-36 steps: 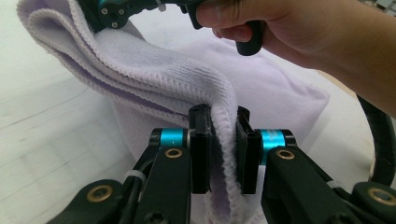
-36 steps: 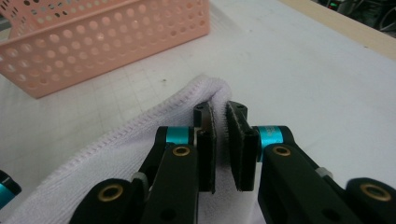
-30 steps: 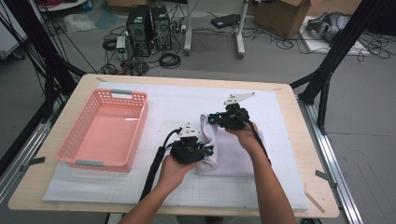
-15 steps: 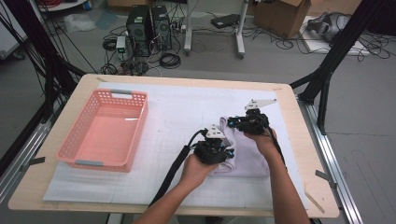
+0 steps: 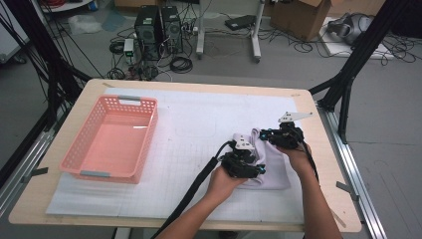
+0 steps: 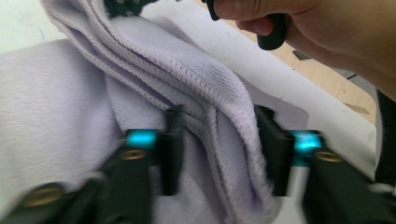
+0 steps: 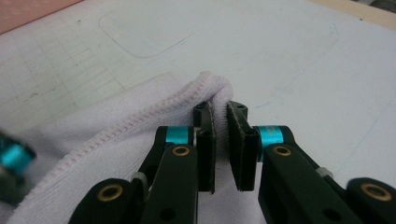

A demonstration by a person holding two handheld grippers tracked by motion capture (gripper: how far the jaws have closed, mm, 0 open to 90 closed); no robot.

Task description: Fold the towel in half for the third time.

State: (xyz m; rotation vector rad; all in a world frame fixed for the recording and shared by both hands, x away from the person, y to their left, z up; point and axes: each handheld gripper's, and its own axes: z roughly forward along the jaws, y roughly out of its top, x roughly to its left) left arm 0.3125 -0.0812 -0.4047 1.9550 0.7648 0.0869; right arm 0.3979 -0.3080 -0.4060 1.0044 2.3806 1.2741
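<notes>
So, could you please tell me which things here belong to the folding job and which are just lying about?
In the job:
- lilac towel
- left gripper, jaws astride a towel fold
- right gripper, pinching the towel's hem

Lying about:
- pink basket
- computer towers on the floor
- cardboard box

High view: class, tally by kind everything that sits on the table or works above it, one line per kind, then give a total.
Baskets, pink plastic: 1, the pink basket
Cloths, pale lilac: 1, the folded cloth
Mats, white gridded: 1, the white mat
Handheld grippers: 2, the left gripper and the right gripper
Total: 5
</notes>
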